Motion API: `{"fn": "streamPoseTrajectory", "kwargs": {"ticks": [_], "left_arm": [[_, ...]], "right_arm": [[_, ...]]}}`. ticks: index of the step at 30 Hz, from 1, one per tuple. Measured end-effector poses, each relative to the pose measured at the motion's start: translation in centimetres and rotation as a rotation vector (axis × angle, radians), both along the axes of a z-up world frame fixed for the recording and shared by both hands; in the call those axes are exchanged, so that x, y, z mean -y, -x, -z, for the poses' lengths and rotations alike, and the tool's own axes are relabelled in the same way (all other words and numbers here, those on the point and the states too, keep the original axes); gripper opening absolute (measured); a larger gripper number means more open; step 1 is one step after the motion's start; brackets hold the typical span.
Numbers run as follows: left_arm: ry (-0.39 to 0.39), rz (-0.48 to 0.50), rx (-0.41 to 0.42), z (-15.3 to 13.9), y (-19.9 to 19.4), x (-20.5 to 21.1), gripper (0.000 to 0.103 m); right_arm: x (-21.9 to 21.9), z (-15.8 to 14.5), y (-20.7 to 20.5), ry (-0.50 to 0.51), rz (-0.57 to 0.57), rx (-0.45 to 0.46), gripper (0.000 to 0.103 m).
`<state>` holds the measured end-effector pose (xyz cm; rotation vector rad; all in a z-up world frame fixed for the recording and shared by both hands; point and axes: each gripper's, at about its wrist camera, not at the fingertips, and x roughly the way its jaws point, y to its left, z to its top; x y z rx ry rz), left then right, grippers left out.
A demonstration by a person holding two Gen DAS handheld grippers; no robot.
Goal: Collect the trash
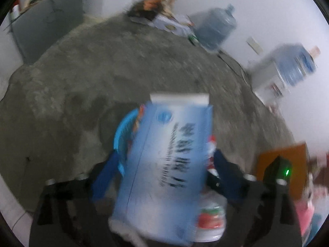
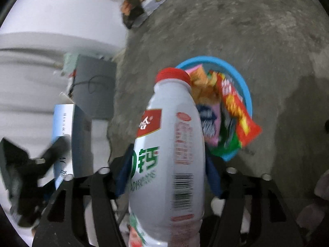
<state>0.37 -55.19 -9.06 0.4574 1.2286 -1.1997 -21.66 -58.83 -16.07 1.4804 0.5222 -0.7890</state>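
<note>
A blue-and-white carton [image 1: 166, 156] sits blurred between the fingers of my left gripper [image 1: 166, 152]. The jaws stand wide, with gaps at both of the carton's sides. Below it is the blue basket [image 1: 121, 127]. My right gripper [image 2: 167, 150] has a white bottle with a red cap [image 2: 168, 144] between its blue fingers [image 2: 211, 177], which flank it closely without squeezing. The bottle's cap points at the basket [image 2: 244, 86], which holds several snack wrappers [image 2: 232, 103]. The carton [image 2: 67, 123] and left gripper [image 2: 30, 164] also show at the left of the right wrist view.
The floor [image 1: 123, 61] is bare grey concrete. Two large water jugs [image 1: 216, 28] [image 1: 296, 65] stand along the white wall. A pile of clutter [image 1: 152, 12] lies at the far wall, a grey cabinet [image 1: 51, 20] at the left, an orange board [image 1: 298, 156] at the right.
</note>
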Motion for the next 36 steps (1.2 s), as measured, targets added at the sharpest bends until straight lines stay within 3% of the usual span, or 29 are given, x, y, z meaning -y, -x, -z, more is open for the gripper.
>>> {"fn": "streamPoseTrajectory", "kwargs": {"ticks": [4,7,11,16,21,23,30,36], "left_arm": [[-0.025,-0.056,-0.019,1.5,-0.7,1.0,0.095],[-0.012,-0.056,-0.047,1.3,-0.9,0.0,0.095],[0.02,-0.045,-0.025,-0.5,-1.3,-2.4,0.095],[0.111,-0.005,-0.021,-5.3,-0.9,-7.0,0.095],[0.199,0.012,0.063,-9.9,-1.0,-13.4,0.095],[0.214,-0.016,0.106,-11.5,-1.3,-16.2,0.095],[0.275,-0.271,0.228,-16.6,-3.5,-29.0,0.097],[0.247,-0.558,0.317,-17.7,-4.4,-39.5,0.097]], "right_arm": [[1.0,2.3,0.4,-0.054,0.052,0.001,0.07],[-0.2,1.6,1.2,-0.027,0.046,0.011,0.07],[-1.7,0.3,2.1,0.004,0.037,-0.008,0.07],[-4.5,-4.0,2.3,0.117,-0.01,-0.079,0.07],[-7.5,-9.5,-0.1,0.262,-0.107,-0.098,0.073],[-9.6,-13.2,-1.8,0.366,-0.176,-0.106,0.076],[-17.8,-22.7,-7.2,0.693,-0.398,-0.099,0.087],[-24.6,-25.6,-10.7,0.895,-0.555,-0.121,0.095]]}}
